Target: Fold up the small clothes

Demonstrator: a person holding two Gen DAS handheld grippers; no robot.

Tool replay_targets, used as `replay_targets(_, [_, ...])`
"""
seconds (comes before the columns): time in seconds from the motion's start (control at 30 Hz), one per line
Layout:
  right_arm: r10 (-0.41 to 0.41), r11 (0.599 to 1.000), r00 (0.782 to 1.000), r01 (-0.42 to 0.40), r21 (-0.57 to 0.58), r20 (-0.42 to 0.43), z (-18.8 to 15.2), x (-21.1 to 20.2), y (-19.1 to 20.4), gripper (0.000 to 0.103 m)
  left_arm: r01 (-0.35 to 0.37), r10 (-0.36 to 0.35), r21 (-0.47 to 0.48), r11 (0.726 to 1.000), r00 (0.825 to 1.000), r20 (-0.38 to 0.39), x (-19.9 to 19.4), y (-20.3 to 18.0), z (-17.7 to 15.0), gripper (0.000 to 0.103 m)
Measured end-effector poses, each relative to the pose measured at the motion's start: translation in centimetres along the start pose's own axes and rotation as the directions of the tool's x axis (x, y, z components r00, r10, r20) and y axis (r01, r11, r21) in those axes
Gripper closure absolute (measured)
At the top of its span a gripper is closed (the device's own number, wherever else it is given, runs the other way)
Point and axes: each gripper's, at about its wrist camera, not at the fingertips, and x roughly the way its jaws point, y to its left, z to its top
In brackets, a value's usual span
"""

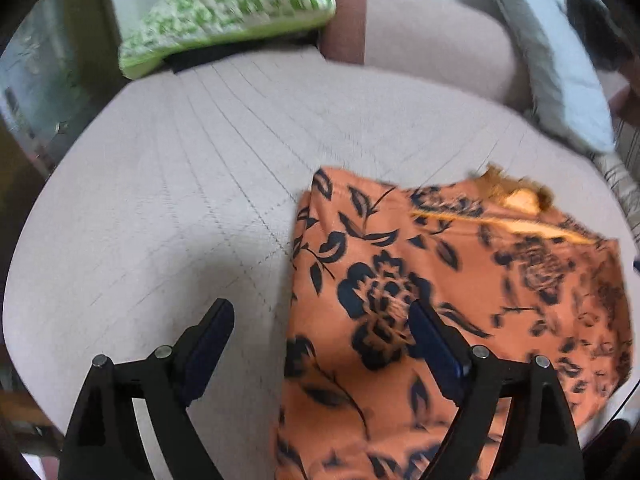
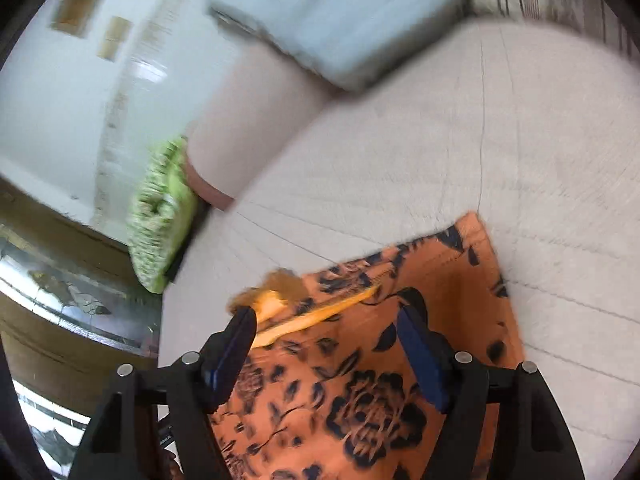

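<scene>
An orange garment with a dark floral print lies flat on a pale quilted sofa seat. A yellow inner edge and a fuzzy brown trim show at its far side. My left gripper is open above the garment's left edge, one finger over the seat, one over the cloth. In the right wrist view the garment fills the lower middle. My right gripper is open above it, its left finger near the fuzzy trim. Neither holds anything.
A green patterned cushion sits at the far left of the sofa and shows in the right wrist view. A pale blue-grey pillow leans at the far right, also in the right wrist view. The sofa backrest runs behind.
</scene>
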Motion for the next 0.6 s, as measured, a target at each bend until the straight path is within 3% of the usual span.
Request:
replay_targets(0.13, [-0.001, 0.997, 1.000, 0.001, -0.074, 0.001, -5.4, -5.5, 1.6, 0.027, 0.055, -0.053, -0.039, 0.998, 0.997, 0.052, -3.9, -0.9, -2.9, 0.013])
replay_targets(0.23, [-0.001, 0.998, 1.000, 0.001, -0.060, -0.001, -10.4, -8.7, 0.9, 0.027, 0.098, -0.097, -0.018, 0.995, 0.993, 0.069, -5.0, -2.7, -4.9, 0.013])
replay_targets(0.4, [0.036, 0.979, 0.999, -0.037, 0.202, 0.006, -17.8, -11.2, -4.3, 0.027, 0.110, -0.117, 0.093, 0.990, 0.990, 0.073, -4.9, -6.7, -6.5, 0.013])
replay_targets(0.47, [0.025, 0.966, 1.000, -0.021, 0.256, -0.014, -18.4, -10.4, -5.8, 0.025, 0.096, -0.104, 0.130, 0.987, 0.993, 0.061, -4.4, -7.9, -6.8, 0.013])
replay_targets(0.6, [0.080, 0.925, 0.995, -0.097, 0.367, 0.060, -17.0, -9.5, -8.2, 0.026, 0.073, -0.084, 0.146, 0.987, 0.994, 0.070, -3.9, -9.2, -7.1, 0.013])
